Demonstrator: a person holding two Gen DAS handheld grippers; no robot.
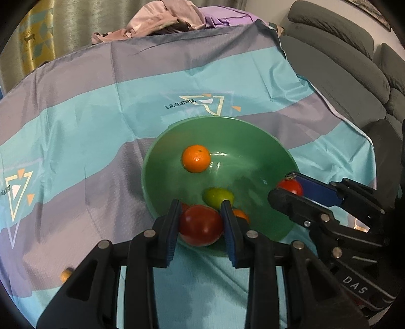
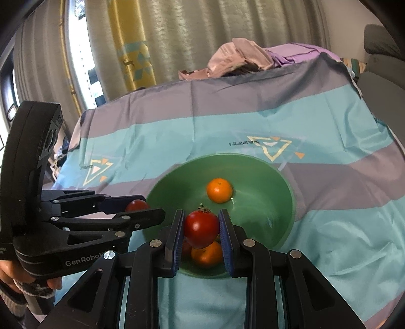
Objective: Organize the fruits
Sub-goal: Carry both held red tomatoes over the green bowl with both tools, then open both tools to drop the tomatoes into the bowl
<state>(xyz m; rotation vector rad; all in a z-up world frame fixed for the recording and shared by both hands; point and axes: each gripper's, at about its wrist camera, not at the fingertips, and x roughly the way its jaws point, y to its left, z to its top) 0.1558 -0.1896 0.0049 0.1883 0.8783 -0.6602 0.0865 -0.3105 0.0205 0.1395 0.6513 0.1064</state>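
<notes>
A green bowl (image 1: 253, 141) (image 2: 265, 172) sits on a striped cloth. It holds an orange (image 1: 196, 158) (image 2: 219, 190), a green fruit (image 1: 219, 197) and another orange (image 2: 207, 255) at its near side. My left gripper (image 1: 201, 225) is shut on a red tomato (image 1: 201, 225) over the bowl's near rim; it shows in the right wrist view (image 2: 141, 211) at the bowl's left edge. My right gripper (image 2: 201, 229) is shut on a second red tomato (image 2: 201, 229) with a stem, above the bowl; it shows in the left wrist view (image 1: 291, 188) at the bowl's right side.
The teal and grey striped cloth (image 1: 88, 126) covers the table. Pink and purple clothes (image 1: 172, 17) are piled at the far edge. A grey sofa (image 1: 354, 63) stands to the right, curtains (image 2: 177, 38) behind. A small tan object (image 1: 66, 275) lies at the near left.
</notes>
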